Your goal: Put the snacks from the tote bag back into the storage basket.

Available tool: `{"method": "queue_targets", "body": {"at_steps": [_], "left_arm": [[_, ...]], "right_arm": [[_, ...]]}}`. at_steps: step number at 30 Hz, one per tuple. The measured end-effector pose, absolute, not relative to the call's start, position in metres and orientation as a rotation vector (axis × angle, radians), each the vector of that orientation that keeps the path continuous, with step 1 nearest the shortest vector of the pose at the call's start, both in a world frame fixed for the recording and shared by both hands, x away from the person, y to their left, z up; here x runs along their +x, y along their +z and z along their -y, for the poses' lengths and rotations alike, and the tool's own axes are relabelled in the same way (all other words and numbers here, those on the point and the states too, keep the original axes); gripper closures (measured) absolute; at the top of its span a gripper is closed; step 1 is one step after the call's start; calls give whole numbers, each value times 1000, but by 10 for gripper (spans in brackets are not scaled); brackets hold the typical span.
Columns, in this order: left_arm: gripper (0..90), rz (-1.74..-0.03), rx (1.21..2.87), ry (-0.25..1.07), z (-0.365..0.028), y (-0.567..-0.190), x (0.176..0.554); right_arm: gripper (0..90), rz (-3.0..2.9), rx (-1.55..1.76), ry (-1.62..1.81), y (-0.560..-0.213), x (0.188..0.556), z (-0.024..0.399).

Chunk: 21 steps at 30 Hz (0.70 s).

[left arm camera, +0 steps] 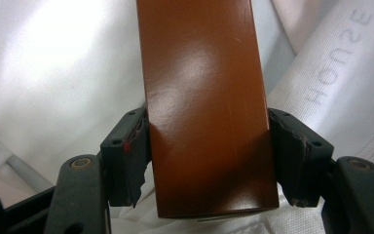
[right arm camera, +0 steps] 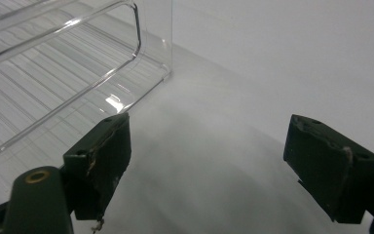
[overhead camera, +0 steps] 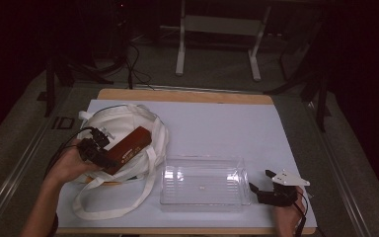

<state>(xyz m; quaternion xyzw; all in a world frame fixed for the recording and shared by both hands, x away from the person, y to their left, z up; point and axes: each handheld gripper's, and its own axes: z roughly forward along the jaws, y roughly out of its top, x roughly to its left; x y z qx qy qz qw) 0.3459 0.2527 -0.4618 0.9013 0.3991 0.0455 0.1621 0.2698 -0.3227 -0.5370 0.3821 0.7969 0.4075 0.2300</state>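
**Left tongs clamp brown box over the tote bag**

The left tongs (overhead camera: 101, 150) grip a long brown box (overhead camera: 131, 145) near its lower end. In the left gripper view the box (left arm camera: 207, 107) fills the gap between the two black jaws, and both pads (left arm camera: 135, 146) press flat against its long sides. The box runs straight away from the tongs, its glossy top face turned to the camera, its near end just short of the jaws' hinges.

In the high view the box lies at a slant over a white canvas tote bag (overhead camera: 123, 123) on the left part of the tabletop (overhead camera: 217, 123). Its far end points up and to the right, its near end sits in the tongs by the person's left hand (overhead camera: 69, 165). The bag's straps trail loose toward the front edge.

A clear plastic tray (overhead camera: 205, 185) stands just right of the bag, apart from the box. The right tongs (overhead camera: 259, 190) rest beside the tray's right end. In the right gripper view their jaws stand wide apart with nothing between them, and the tray's corner (right arm camera: 146, 53) rises just beyond the left pad (right arm camera: 104, 156).
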Motion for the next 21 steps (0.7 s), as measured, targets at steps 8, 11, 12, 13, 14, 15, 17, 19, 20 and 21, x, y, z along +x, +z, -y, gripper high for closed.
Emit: {"method": "queue_targets", "body": {"at_steps": [8, 11, 12, 13, 14, 15, 17, 19, 20, 21], "left_arm": [[366, -1165, 2635, 55, -248, -467, 354], [367, -1171, 2655, 36, -245, -469, 356], [366, -1166, 2668, 38, -245, -470, 356], [366, -1167, 2672, 38, -244, -471, 356], [366, -1168, 2682, 37, -243, -472, 357], [366, -1165, 2691, 34, -242, -472, 357], [366, -1172, 2700, 25, -241, -472, 358], [366, -1167, 2719, 20, -239, -475, 359], [367, -1178, 2722, 11, -239, -476, 360], [368, -1184, 2729, 4, -238, -478, 360]], "right_arm": [[174, -2193, 1055, 1125, -537, 270, 323], [174, -2193, 1054, 1122, -537, 270, 323], [174, -2193, 1052, 1120, -537, 270, 323], [174, -2193, 1054, 1120, -537, 270, 323], [174, -2193, 1055, 1120, -537, 270, 323], [174, -2192, 1055, 1120, -537, 270, 323], [174, -2195, 1058, 1119, -537, 270, 323], [174, -2195, 1054, 1114, -537, 270, 322], [174, -2195, 1055, 1116, -537, 270, 322], [174, -2195, 1057, 1119, -537, 270, 323]]}}
